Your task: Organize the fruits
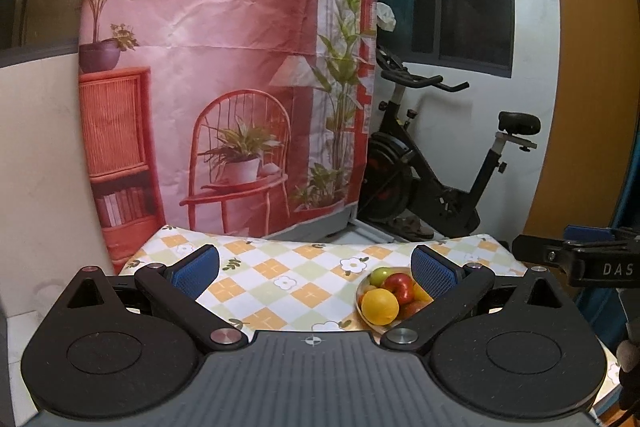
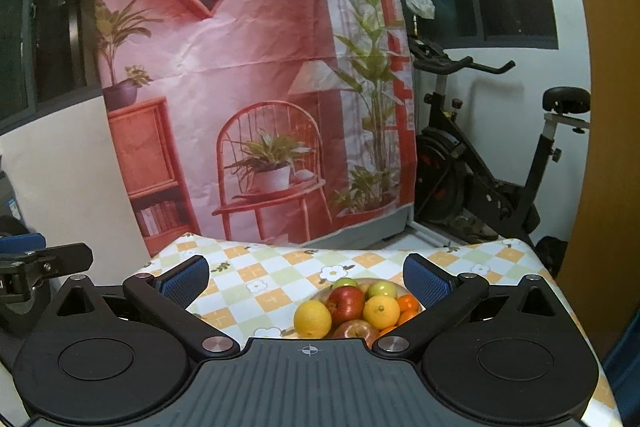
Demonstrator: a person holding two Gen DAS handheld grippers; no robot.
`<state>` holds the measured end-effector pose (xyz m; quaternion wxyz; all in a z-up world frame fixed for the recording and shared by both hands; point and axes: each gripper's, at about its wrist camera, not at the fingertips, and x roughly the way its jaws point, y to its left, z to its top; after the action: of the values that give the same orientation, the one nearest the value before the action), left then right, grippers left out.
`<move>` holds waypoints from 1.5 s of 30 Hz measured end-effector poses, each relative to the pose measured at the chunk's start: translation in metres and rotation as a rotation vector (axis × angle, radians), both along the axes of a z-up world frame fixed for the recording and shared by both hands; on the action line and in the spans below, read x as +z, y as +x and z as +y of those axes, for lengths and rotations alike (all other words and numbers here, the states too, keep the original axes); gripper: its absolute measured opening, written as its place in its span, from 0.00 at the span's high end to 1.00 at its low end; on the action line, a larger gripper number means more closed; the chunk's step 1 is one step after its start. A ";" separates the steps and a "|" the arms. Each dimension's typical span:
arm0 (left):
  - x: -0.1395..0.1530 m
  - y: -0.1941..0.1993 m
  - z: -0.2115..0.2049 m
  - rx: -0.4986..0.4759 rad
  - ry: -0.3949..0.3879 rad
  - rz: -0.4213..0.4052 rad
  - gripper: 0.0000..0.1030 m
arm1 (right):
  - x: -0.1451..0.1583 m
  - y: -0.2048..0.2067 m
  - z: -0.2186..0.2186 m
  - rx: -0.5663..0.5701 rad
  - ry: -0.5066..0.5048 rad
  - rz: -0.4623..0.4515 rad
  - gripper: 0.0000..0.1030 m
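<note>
I am holding my left gripper and right gripper wide apart, gripping nothing, above the fruit bowl near the tabletop's right edge.

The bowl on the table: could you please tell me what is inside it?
The bowl holds red apples, green apples, yellow citrus and oranges. The right gripper's body covers its near side, so anything lying there is unseen.

Bowl rim — near side — hidden behind fingers.
</note>
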<state>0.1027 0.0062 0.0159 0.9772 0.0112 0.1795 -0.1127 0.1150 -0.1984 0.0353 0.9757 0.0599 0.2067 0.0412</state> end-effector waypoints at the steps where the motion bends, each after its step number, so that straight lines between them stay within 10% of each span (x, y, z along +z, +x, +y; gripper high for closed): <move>1: 0.000 -0.001 0.000 0.005 0.003 -0.002 0.00 | 0.001 0.000 0.001 0.000 -0.003 0.000 0.01; 45: 0.009 -0.018 -0.002 0.030 0.032 -0.029 0.00 | 0.008 -0.011 0.000 0.007 -0.022 -0.016 0.01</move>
<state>0.0843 0.0038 0.0247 0.9810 0.0259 0.1674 -0.0950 0.1044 -0.1984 0.0433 0.9777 0.0481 0.1996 0.0429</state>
